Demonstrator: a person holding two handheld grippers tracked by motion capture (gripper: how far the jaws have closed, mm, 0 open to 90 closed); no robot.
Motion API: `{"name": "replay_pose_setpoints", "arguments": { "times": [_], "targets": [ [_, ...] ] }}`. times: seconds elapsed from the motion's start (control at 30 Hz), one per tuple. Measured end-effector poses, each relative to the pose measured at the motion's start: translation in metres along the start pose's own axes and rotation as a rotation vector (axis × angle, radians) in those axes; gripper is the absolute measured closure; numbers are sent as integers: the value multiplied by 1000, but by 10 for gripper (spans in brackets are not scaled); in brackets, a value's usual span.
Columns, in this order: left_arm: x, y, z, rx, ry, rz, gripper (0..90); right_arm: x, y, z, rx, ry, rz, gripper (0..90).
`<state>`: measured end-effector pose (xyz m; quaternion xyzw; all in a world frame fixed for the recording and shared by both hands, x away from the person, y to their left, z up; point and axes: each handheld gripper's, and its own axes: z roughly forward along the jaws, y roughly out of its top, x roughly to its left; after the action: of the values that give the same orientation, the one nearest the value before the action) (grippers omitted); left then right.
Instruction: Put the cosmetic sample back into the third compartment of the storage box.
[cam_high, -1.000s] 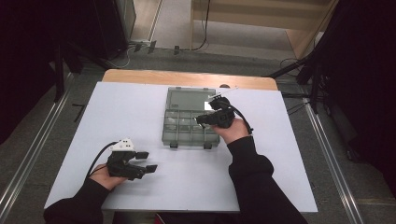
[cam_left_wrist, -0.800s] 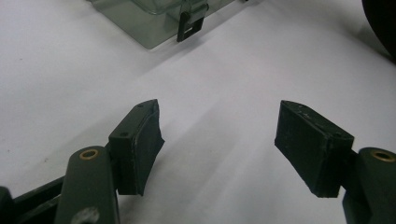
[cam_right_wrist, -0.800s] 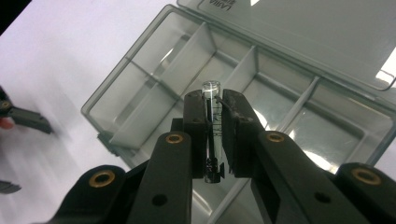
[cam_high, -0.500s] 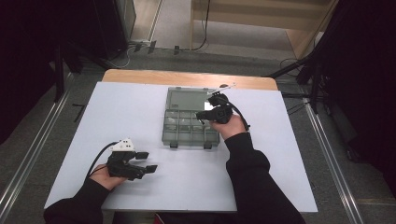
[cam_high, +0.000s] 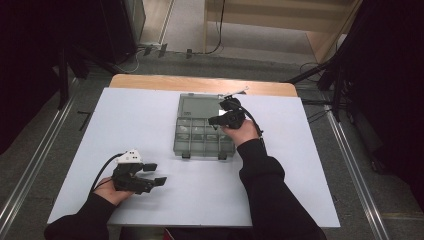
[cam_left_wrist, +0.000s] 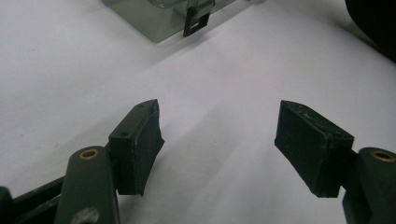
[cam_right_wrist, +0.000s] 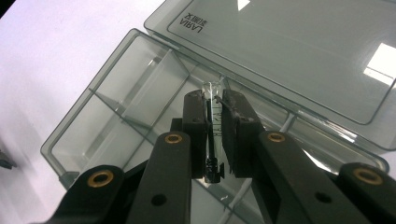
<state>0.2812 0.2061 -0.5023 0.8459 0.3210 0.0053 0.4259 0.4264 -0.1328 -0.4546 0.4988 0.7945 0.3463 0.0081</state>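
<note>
A clear grey compartment box (cam_high: 186, 146) lies on the white table with its lid (cam_high: 196, 106) folded open behind it. My right gripper (cam_high: 216, 120) hovers over the box's back row and is shut on a small clear tube (cam_right_wrist: 214, 122) with black markings, held upright between the pads. In the right gripper view, the right gripper (cam_right_wrist: 215, 100) points at the compartments (cam_right_wrist: 116, 88) beside the lid's (cam_right_wrist: 303, 51) hinge. My left gripper (cam_high: 155, 174) rests at the near left of the table. Its jaws are open, and in the left gripper view the left gripper (cam_left_wrist: 219, 119) has nothing between its jaws.
The box's front corner and a black latch (cam_left_wrist: 196, 19) lie beyond the left gripper. The white table top (cam_high: 125, 115) ends in a wooden edge (cam_high: 150, 81) at the back. Metal rails and cables run on the floor on both sides.
My right gripper has shifted a little to the left and lower over the box, with the tube still in it. The left gripper has stayed put.
</note>
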Motion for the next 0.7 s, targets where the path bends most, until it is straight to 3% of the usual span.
{"name": "replay_pose_setpoints", "arguments": {
  "times": [0.5, 0.7],
  "targets": [
    [0, -4, -5, -1, 16, -6, 307, -9, 0, 18, 33, -13, 20, 815],
    [0, -4, -4, -3, 14, -5, 307, -11, 0, 12, 5, -1, 19, 720]
  ]
}}
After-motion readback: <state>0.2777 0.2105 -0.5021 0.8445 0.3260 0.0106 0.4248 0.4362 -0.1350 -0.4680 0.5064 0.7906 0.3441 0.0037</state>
